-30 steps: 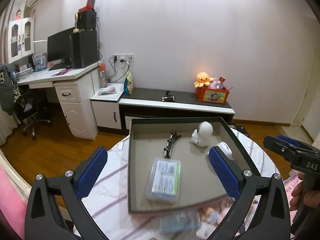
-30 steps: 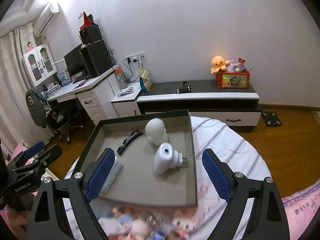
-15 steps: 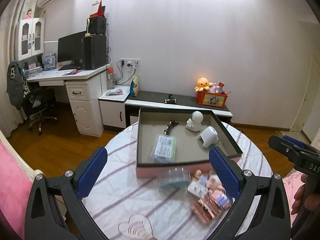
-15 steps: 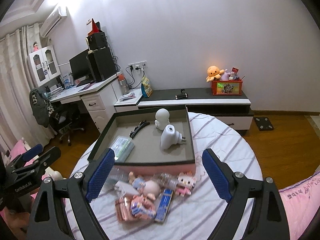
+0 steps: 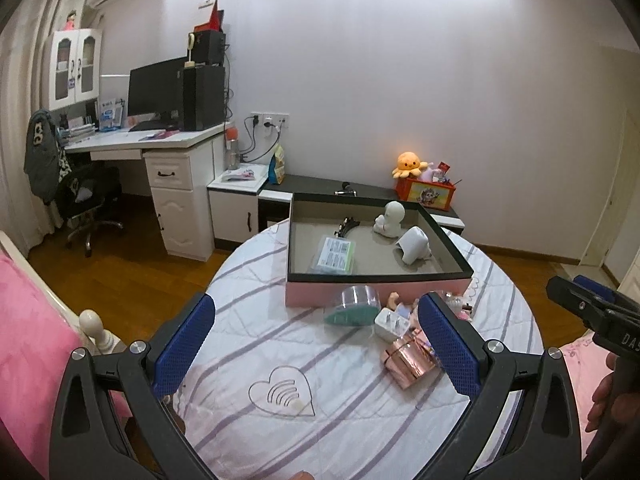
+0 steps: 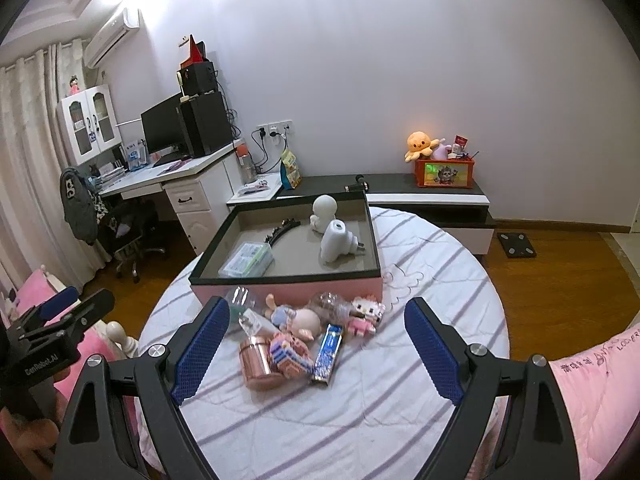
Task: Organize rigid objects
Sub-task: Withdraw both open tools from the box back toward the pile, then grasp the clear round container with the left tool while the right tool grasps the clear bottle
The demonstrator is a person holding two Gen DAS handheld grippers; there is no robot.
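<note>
Pink-walled box (image 6: 286, 288) sits far, loose toys (image 6: 304, 334) heaped near it for sorting. You hold left gripper (image 5: 316, 344) and right gripper (image 6: 316, 352) spread apart, both empty.

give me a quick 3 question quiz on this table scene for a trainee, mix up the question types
1. True or false: the white plug-in adapter lies inside the box.
2. Multiple choice: where is the rose-gold can? A) inside the box B) on the round table in front of the box C) on the desk
3. Fill in: the fingers of the right gripper are ____ and hold nothing.

Key
1. True; it rests beside the white figurine.
2. B; it lies in the pile with the pink cat toy and the blue packet.
3. Open; the left gripper also stands open and empty.
</note>
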